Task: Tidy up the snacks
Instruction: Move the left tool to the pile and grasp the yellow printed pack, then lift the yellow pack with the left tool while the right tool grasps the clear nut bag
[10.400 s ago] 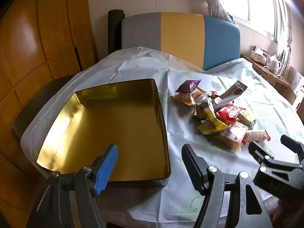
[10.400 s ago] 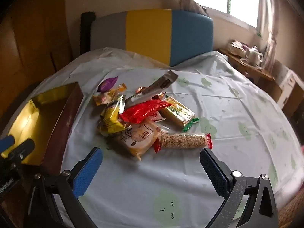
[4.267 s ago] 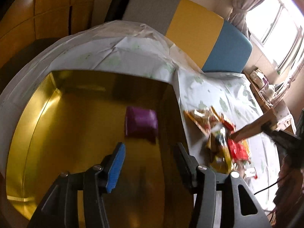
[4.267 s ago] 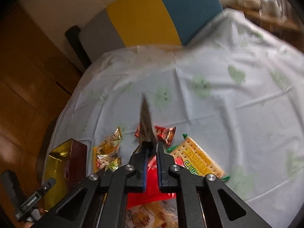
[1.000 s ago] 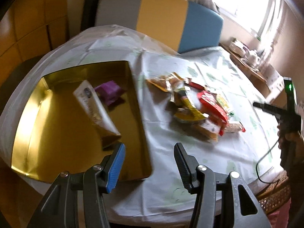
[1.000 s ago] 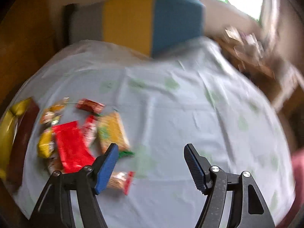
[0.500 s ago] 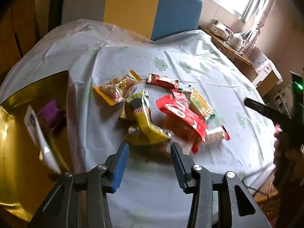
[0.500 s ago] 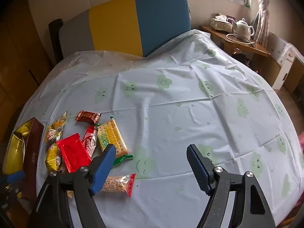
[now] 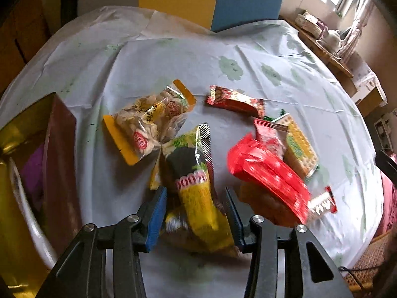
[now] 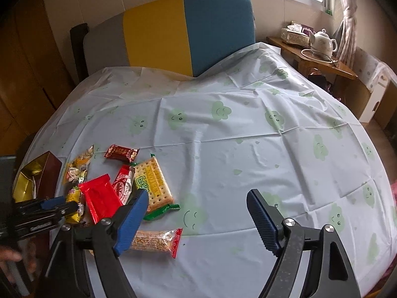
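The left tool [image 9: 196, 207] sits low over the snack pile with its jaws parted on either side of a yellow packet [image 9: 196, 193]; the blue pads flank the wrapper, but whether they press it cannot be told, so the jaws read as spread rather than clamped. The packet lies on the bench [image 9: 248, 57] under a pale cloth printed with green clouds, at the near end of the pile. Just beyond it lies a clear bag of nuts with orange edges [image 9: 148, 121], and farther back a small dark red bar [image 9: 234, 100]. To the right, a bright red wrapper [image 9: 265, 170] overlaps a cracker pack [image 9: 299, 147]. At the left edge stands the gold tin [image 9: 15, 136] with its brown outer wall, holding a purple packet [image 9: 33, 166] and a white sachet [image 9: 22, 198]. The right tool [image 10: 198, 218] hovers wide apart and empty, near the bench's front edge, well to the right of the pile. A sesame bar in a clear wrapper [image 10: 158, 239] lies just beside its left finger. From this side the left tool [image 10: 63, 204] reaches in at the pile's near edge.
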Demonstrator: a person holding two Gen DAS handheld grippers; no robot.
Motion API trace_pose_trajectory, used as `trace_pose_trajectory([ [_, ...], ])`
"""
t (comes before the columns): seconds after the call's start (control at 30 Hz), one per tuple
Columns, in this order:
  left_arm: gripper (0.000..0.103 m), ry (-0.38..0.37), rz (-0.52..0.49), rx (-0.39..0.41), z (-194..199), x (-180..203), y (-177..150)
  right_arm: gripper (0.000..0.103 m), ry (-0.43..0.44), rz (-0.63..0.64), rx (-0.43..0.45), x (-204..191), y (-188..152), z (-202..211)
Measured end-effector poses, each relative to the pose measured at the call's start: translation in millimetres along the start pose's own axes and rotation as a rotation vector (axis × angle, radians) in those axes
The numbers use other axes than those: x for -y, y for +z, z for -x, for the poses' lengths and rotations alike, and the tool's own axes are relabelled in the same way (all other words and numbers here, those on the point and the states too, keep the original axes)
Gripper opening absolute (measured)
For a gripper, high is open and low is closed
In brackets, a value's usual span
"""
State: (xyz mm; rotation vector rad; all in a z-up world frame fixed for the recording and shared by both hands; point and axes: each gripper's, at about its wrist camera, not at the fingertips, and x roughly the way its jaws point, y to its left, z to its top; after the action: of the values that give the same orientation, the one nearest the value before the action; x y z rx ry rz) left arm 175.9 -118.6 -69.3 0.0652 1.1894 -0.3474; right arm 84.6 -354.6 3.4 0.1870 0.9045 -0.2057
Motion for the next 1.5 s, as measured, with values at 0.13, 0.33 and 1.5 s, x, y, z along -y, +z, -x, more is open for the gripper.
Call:
trace_pose_trajectory([
  [0.13, 0.033, -0.011, -0.021, 0.042, 0.5, -0.3, -7.4, 0.082, 0.000, 0.007, 0.003, -1.4, 0.1, 0.1],
  [0.33, 0.026, -0.025, -0.098, 0.116, 36.0, 4.0, -44.7, 0.082, -0.015, 0.042, 0.001, -7.1, -1.7, -1.1],
  [1.5, 0.029, -0.054, -0.308, 0.305, 58.7, 14.6, -158.4, 0.078, 0.440, -0.012, -0.285, -171.9, 30.9, -104.0],
])
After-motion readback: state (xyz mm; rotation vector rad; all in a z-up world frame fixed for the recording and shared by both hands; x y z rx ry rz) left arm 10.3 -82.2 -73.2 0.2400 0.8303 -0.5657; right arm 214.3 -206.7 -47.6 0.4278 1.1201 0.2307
